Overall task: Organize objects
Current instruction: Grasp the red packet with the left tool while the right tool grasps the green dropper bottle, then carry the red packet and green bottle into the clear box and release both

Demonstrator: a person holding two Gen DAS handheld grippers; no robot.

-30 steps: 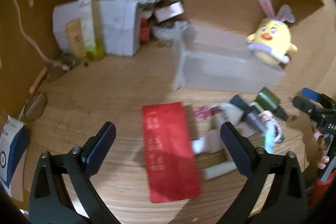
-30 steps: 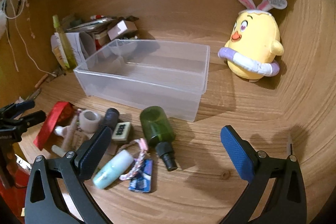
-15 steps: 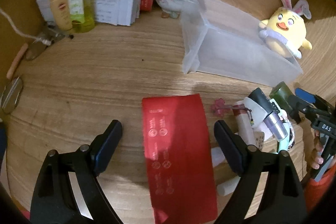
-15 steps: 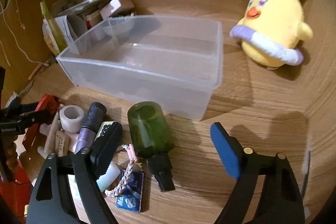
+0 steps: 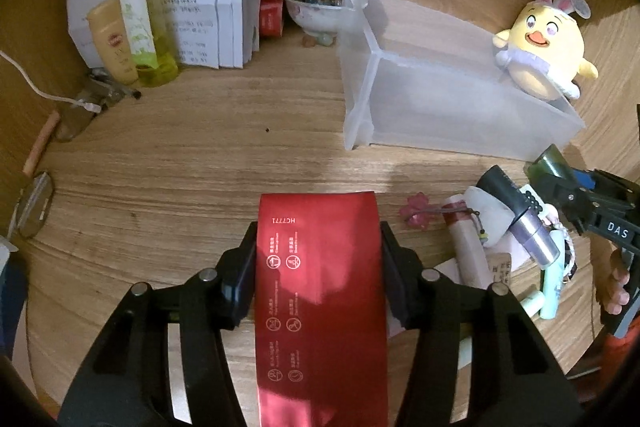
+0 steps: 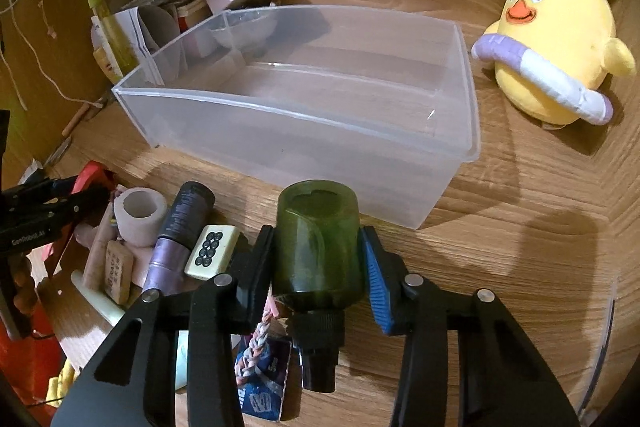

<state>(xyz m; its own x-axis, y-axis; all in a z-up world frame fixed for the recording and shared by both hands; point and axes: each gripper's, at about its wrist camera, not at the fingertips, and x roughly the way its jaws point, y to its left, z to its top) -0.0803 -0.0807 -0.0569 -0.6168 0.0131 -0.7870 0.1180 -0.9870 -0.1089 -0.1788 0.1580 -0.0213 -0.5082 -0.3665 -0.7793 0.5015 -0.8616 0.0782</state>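
Wooden desk (image 5: 180,167) with a cluttered back edge and an empty clear plastic bin (image 6: 304,115) near the middle is where both tools are working.

Red packet (image 5: 320,291): it lies flat on the wood, just left of the pile of small things. A second ago the left gripper (image 5: 318,263) hung above it with its fingers spread wide; now the fingers have come down and closed until both pads press the packet's 2 long edges.

Green bottle (image 6: 320,247): it lies on its side, cap toward the camera, right in front of the bin's near wall. The right gripper (image 6: 318,259) was open and well back from it a second ago; now its fingers pinch the bottle's body from both sides.

So both hands have gone from approaching to holding, and neither thing looks lifted off the desk yet. I judge the sorting is only starting: the bin holds nothing, and the purple tube (image 6: 176,247), the white roll (image 6: 140,211) and the tile (image 6: 212,251) sit loose beside the bottle. Lifting each thing into the bin seems the likely follow-up; the thin packet may buckle under an edge grip.
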